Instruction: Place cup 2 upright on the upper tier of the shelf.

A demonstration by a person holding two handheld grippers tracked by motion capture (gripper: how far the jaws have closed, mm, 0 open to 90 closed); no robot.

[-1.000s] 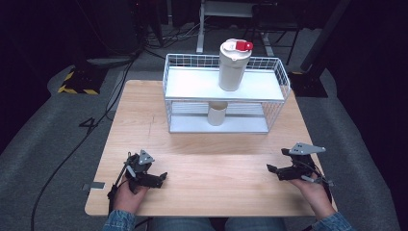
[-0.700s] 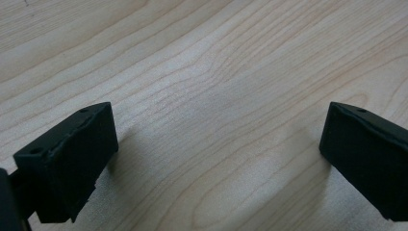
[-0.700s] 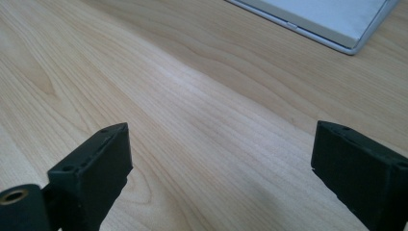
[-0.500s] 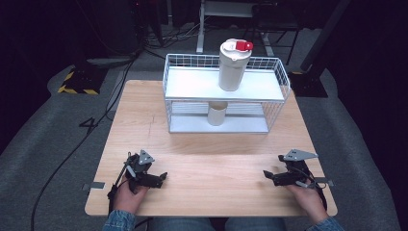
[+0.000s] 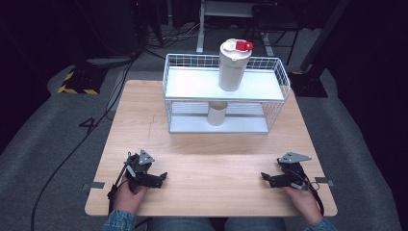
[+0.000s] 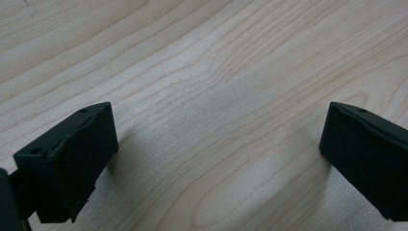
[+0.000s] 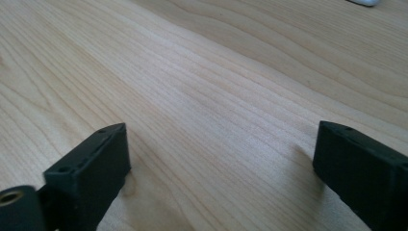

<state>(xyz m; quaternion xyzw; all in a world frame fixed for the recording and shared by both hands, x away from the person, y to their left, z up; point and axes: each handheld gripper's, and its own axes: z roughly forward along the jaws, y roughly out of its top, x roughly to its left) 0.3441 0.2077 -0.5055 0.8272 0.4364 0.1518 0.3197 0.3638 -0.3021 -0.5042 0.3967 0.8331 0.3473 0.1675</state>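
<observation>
**Both grippers rest spread on the near edge of the table, well short of the wire rack**

The left gripper (image 5: 161,177) lies on the pale wooden table (image 5: 211,159) at its near left, held in the person's left hand (image 5: 129,195), with its tips pointing right toward the middle. In the left gripper view its two black jaws stand wide apart, released, with bare wood grain between them and nothing held.

The right gripper (image 5: 264,177) lies at the near right, held in the right hand (image 5: 302,198), its tips pointing left. In the right gripper view its jaws are likewise spread wide over bare wood, grasping nothing.

The two grippers are well apart from each other, level across the near part of the table.

At the far side of the table stands a white two-tier wire rack (image 5: 179,107). A tall cream tumbler with a red-and-white lid (image 5: 233,66) stands upright on its upper shelf, right of centre. A shorter cream cylindrical cup (image 5: 216,114) stands on the lower shelf, just below the tumbler. Both are well apart from the grippers.
</observation>
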